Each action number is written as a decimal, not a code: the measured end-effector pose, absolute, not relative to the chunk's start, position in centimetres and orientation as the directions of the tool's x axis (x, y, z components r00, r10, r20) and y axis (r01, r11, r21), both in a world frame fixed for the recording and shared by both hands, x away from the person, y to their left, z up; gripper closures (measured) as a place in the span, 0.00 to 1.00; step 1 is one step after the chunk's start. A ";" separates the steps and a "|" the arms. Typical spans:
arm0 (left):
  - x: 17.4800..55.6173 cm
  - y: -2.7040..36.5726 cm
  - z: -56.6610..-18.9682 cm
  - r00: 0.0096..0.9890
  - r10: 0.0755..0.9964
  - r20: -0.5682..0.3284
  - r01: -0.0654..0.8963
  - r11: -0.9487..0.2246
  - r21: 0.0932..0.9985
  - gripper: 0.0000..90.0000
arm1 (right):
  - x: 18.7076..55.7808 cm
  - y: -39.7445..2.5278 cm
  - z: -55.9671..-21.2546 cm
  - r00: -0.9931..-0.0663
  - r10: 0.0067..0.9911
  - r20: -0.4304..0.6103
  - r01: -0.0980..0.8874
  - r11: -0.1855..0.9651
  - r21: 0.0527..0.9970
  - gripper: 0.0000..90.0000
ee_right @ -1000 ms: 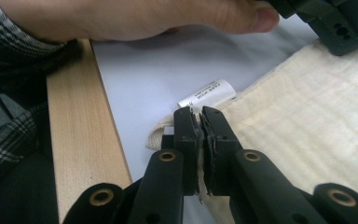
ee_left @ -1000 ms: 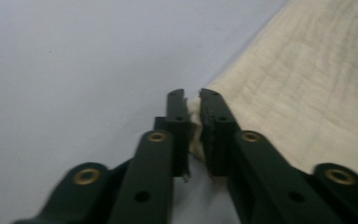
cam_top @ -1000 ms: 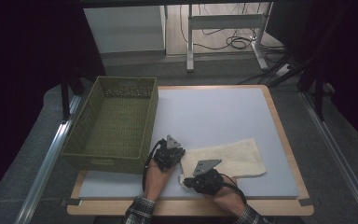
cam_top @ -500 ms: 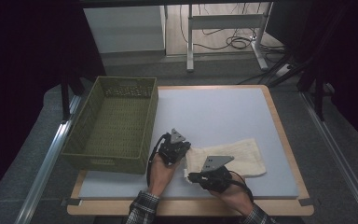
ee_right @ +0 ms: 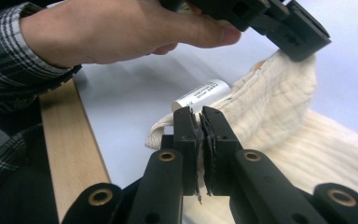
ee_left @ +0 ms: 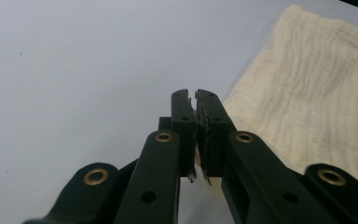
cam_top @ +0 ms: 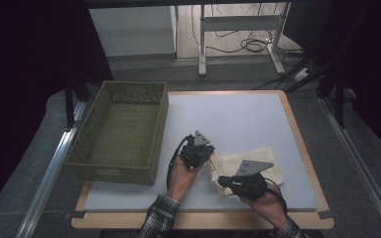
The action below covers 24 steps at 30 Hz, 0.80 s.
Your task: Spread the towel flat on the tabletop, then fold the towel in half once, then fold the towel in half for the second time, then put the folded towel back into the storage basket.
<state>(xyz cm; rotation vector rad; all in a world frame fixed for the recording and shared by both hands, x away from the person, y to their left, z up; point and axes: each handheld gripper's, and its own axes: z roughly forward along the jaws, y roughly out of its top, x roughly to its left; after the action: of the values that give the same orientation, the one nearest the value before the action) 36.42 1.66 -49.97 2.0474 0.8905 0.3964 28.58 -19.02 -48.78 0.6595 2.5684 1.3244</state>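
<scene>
A: Report tool status, nearest first.

B: Right tool (cam_top: 220, 180): nearest the person's edge of the bench (cam_top: 258, 119), jaws pressed together on the near left corner of the cream cloth (cam_top: 243, 166). In the right gripper view a fold of cloth (ee_right: 279, 116) runs into the shut jaws, and a white label tag (ee_right: 200, 94) projects from the hem just beyond them.

A: Left tool?

B: Left tool (cam_top: 204, 155): one step farther in, jaws pressed together. In the right gripper view its tip (ee_right: 298, 44) sits on a raised peak of cloth, so it is judged to be pinching the left edge. In the left gripper view the jaws are shut with a pale sliver between them, and the cloth (ee_left: 317, 107) lies to their right.

A: Position of the cloth?

B: On the near right part of the bench, mostly flat, long axis running left to right. Both tools hold its left end; the body of the cloth extends rightward, away from them.

A: Governing relation for the coming move?

B: The green woven basket (cam_top: 121, 131) stands on the far left of the bench, opposite the cloth's free end. The left tool is nearer to it. Judgement: any transfer goes leftward, with the free end trailing.
</scene>
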 end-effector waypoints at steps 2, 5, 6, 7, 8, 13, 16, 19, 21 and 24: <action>36.6 1.2 -49.8 0.702 0.711 -0.043 0.442 -0.388 0.809 0.96 | 28.6 -19.5 -48.8 -0.880 0.472 0.049 0.311 0.497 0.810 0.95; 36.8 0.5 -49.6 0.712 0.701 -0.041 0.433 -0.394 0.811 0.96 | 28.7 -20.3 -48.7 -0.873 0.485 0.051 0.320 0.492 0.810 0.94; 36.9 0.3 -49.6 0.715 0.698 -0.037 0.430 -0.398 0.811 0.96 | 28.7 -20.5 -48.7 -0.872 0.488 0.048 0.320 0.491 0.810 0.94; 37.0 0.0 -49.5 0.717 0.696 -0.034 0.427 -0.400 0.811 0.96 | 28.7 -20.7 -48.7 -0.869 0.492 0.048 0.321 0.489 0.811 0.94; 37.1 -0.2 -49.4 0.720 0.694 -0.034 0.425 -0.400 0.812 0.96 | 28.7 -21.0 -48.6 -0.866 0.497 0.049 0.324 0.484 0.813 0.94; 37.4 -1.2 -49.1 0.730 0.682 -0.027 0.412 -0.409 0.814 0.96 | 28.7 -21.9 -48.4 -0.858 0.511 0.050 0.329 0.473 0.817 0.94; 37.5 -1.8 -48.9 0.737 0.676 -0.021 0.404 -0.416 0.814 0.96 | 28.7 -22.5 -48.3 -0.851 0.522 0.053 0.336 0.466 0.819 0.94; 37.7 -2.4 -48.7 0.743 0.669 -0.018 0.398 -0.420 0.815 0.96 | 28.8 -23.4 -48.2 -0.841 0.538 0.057 0.345 0.452 0.823 0.94; 37.8 -2.7 -48.5 0.746 0.666 -0.014 0.391 -0.420 0.819 0.96 | 28.8 -23.5 -48.2 -0.839 0.541 0.057 0.346 0.449 0.824 0.94; 37.9 -3.3 -48.3 0.751 0.660 -0.011 0.384 -0.423 0.821 0.96 | 28.8 -24.1 -48.1 -0.833 0.550 0.056 0.348 0.443 0.826 0.94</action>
<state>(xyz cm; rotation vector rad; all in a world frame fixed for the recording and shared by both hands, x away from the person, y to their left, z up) 37.86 -3.32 -48.32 2.0621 0.7840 0.3953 28.79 -24.12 -48.10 0.7830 2.4740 1.3379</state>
